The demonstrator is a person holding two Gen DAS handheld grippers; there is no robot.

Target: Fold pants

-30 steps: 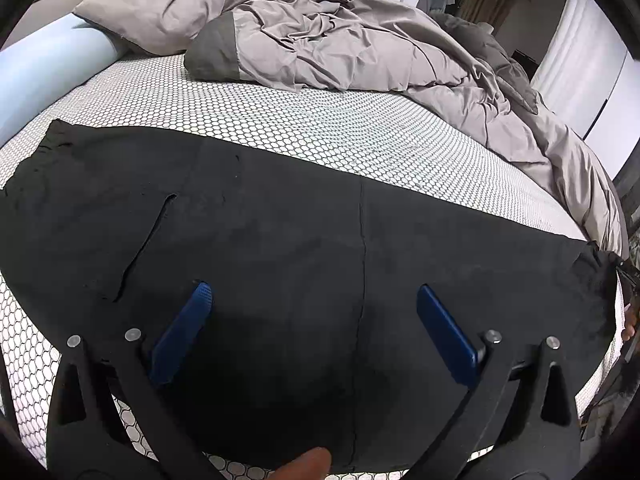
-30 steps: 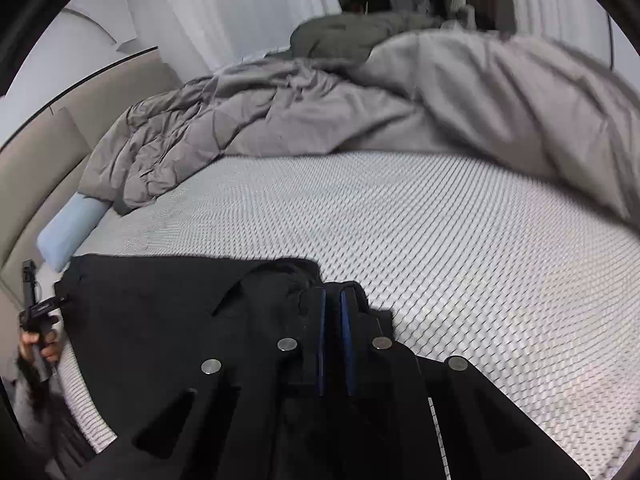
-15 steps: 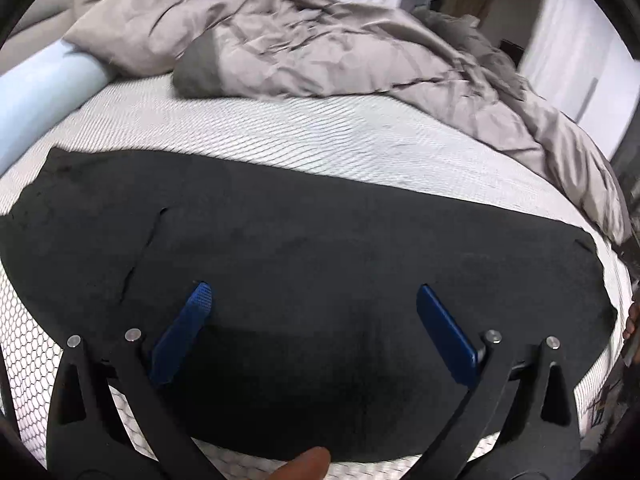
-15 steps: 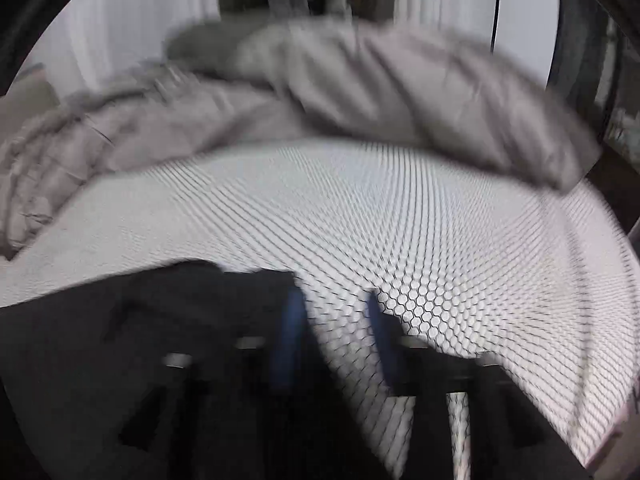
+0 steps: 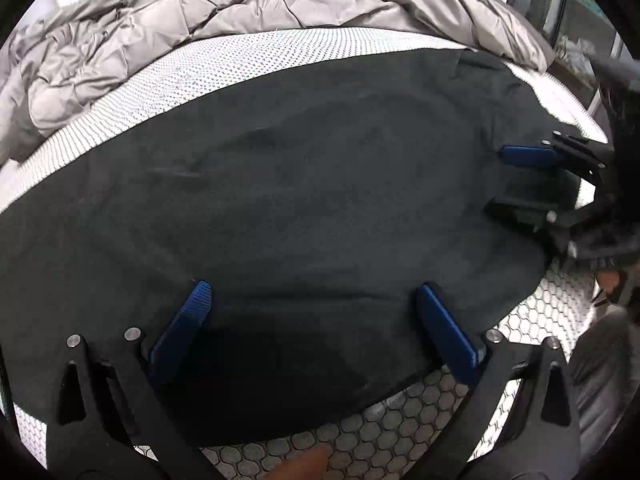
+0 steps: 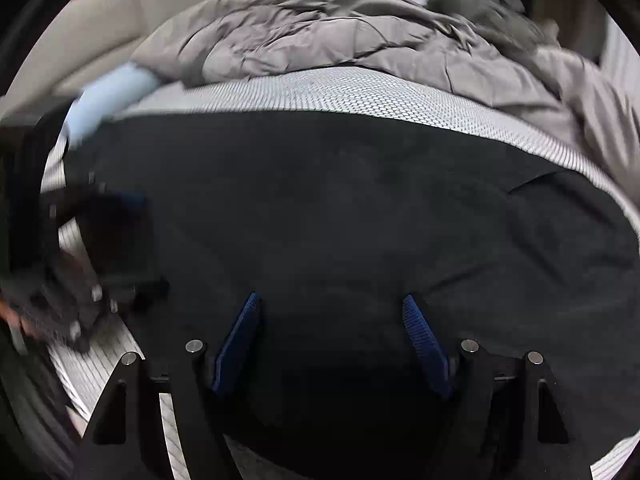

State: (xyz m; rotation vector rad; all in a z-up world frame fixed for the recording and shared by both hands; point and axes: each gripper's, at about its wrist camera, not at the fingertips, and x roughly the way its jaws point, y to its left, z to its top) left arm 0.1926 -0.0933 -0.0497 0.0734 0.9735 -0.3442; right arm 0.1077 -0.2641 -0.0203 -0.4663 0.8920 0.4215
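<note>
The black pants [image 5: 304, 200] lie flat across the bed's white honeycomb cover [image 5: 360, 440]; they also fill the right wrist view [image 6: 340, 208]. My left gripper [image 5: 312, 304] is open and hovers over the pants near their front edge. My right gripper [image 6: 332, 312] is open over the pants too. It shows in the left wrist view at the right end of the pants [image 5: 516, 184], fingers apart. The left gripper appears blurred at the left of the right wrist view [image 6: 120, 240].
A crumpled grey duvet [image 5: 200, 20] lies piled along the far side of the bed. A light blue pillow [image 6: 108, 96] lies at the far left by the beige headboard [image 6: 120, 20]. The bed's front edge is just below both grippers.
My right gripper let go of the pants end and opened, then swung round to face the pants. My left gripper stayed open and shifted right along the pants.
</note>
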